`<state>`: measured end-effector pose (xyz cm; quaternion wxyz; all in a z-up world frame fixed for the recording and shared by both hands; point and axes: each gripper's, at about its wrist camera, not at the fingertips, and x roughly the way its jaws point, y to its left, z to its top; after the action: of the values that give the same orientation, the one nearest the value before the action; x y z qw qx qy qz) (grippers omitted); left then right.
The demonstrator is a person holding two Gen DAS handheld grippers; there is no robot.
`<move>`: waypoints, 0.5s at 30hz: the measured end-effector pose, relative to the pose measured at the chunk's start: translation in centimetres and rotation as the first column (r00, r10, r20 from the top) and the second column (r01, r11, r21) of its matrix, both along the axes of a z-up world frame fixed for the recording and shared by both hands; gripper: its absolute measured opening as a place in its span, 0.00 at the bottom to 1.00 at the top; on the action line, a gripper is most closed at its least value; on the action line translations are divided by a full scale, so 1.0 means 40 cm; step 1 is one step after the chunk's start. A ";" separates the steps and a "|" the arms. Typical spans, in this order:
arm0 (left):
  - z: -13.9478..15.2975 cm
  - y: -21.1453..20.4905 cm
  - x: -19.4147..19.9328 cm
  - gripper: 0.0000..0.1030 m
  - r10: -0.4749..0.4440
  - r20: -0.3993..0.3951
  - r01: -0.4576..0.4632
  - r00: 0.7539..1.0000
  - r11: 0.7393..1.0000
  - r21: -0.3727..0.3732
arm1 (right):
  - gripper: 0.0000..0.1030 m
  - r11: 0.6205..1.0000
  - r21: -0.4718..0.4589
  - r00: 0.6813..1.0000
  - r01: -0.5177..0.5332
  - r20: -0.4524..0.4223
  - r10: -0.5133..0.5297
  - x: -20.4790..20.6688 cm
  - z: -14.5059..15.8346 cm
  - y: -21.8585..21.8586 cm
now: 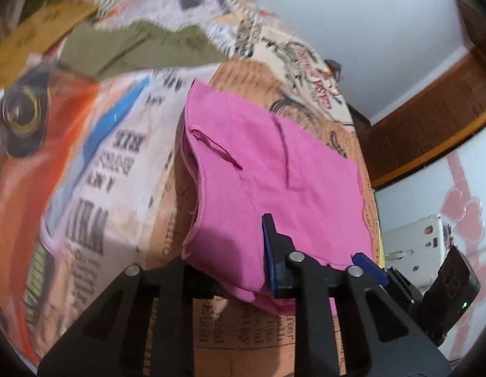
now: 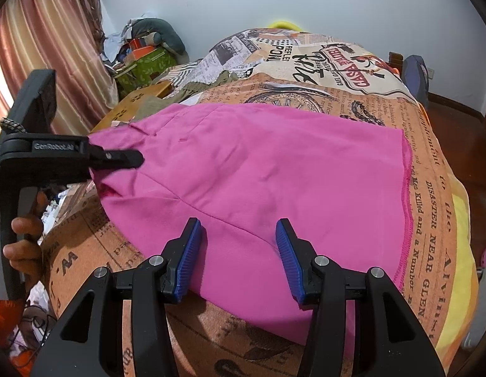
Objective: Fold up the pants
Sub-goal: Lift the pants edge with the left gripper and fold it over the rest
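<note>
The pink pants (image 2: 258, 182) lie folded flat on a bed with a newspaper-print blanket (image 2: 431, 194); they also show in the left wrist view (image 1: 274, 176). My left gripper (image 1: 243, 267) is at the pants' near edge, its left finger hidden under the cloth, its right finger (image 1: 271, 251) on top. From the right wrist view it (image 2: 117, 158) reaches in at the pants' left end, held by a hand. My right gripper (image 2: 238, 257) is open, its blue pads (image 2: 189, 257) over the pants' near edge, holding nothing.
An olive garment (image 1: 133, 47) and a tan board (image 2: 142, 100) lie at the bed's far side. Boxes and clutter (image 2: 142, 53) stand by the curtain (image 2: 38, 53). A yellow sheet (image 2: 463, 220) shows at the bed's right edge. My right gripper shows in the left wrist view (image 1: 368, 267).
</note>
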<state>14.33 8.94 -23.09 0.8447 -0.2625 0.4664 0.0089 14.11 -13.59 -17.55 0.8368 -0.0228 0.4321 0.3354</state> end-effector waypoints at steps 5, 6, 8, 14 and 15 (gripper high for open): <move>0.056 -0.024 -0.028 0.19 -0.036 0.052 0.027 0.998 0.987 0.157 | 0.44 1.000 -0.004 1.000 -0.018 0.004 0.018 -0.016 0.010 0.017; 0.065 -0.027 -0.036 0.19 -0.042 0.061 0.030 0.997 0.984 0.177 | 0.44 1.000 -0.004 1.000 -0.022 0.004 0.022 -0.019 0.013 0.022; 0.095 -0.037 -0.055 0.19 -0.051 0.091 0.028 0.995 0.970 0.242 | 0.44 0.999 0.000 0.999 -0.036 0.003 0.036 -0.026 0.022 0.033; 0.179 -0.075 -0.099 0.19 -0.107 0.183 0.018 0.977 0.901 0.434 | 0.44 0.998 0.050 0.998 -0.044 0.053 0.041 -0.017 0.082 0.076; 0.190 -0.081 -0.104 0.19 -0.116 0.195 0.013 0.974 0.886 0.464 | 0.44 0.997 0.057 0.997 -0.043 0.061 0.039 -0.013 0.088 0.085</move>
<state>10.17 5.71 -15.47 0.9285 -0.0386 0.3642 0.0620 13.59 -10.20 -14.04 0.8427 -0.0173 0.3961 0.3642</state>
